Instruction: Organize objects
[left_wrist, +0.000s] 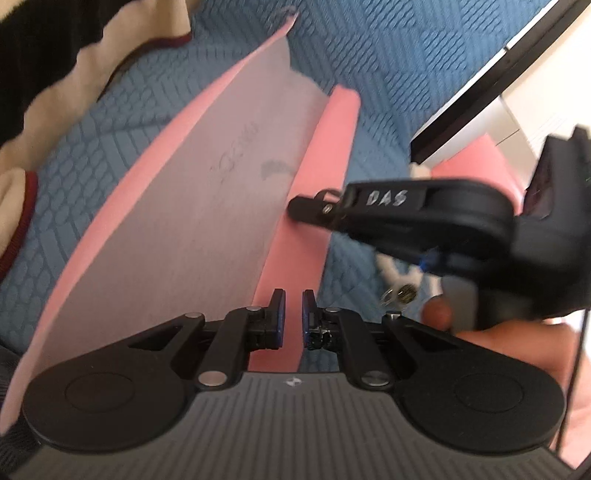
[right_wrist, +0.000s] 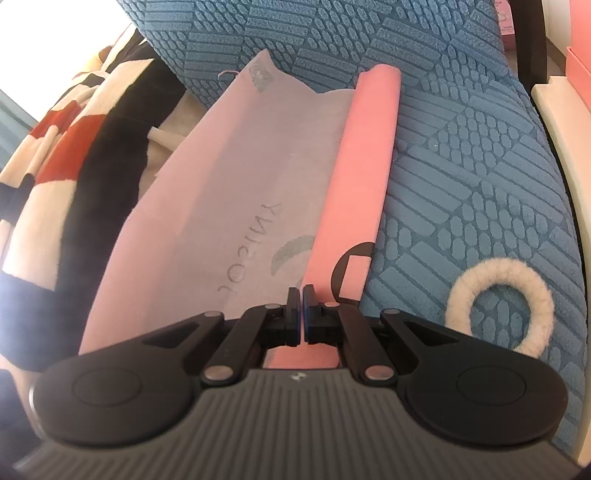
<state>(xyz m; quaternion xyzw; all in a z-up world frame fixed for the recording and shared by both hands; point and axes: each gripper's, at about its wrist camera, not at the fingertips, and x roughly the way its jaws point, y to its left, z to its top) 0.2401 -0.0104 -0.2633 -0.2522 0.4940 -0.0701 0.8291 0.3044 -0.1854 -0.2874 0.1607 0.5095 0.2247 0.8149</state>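
- Tongs: left tongs (left_wrist: 293, 317) nearly closed over the pink folder's (right_wrist: 365, 166) rolled edge, grip unclear; right tongs (right_wrist: 300, 315) pinched shut on that edge.
- Folder lies on the blue cushion (right_wrist: 461, 184), beside a fluffy ring (right_wrist: 500, 306).
- Light, floppy sheet, probably; hold the thick rolled edge.

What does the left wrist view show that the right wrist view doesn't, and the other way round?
Only the left wrist view shows the right gripper from outside, tips on the rolled pink edge, and the hand holding it.

Only the right wrist view shows the fluffy cream ring lying on the cover, and the black, red and cream fleece blanket's full pattern.

Both show the pale pink fabric bag with grey lettering lying on the blue textured cover, its right edge rolled up.
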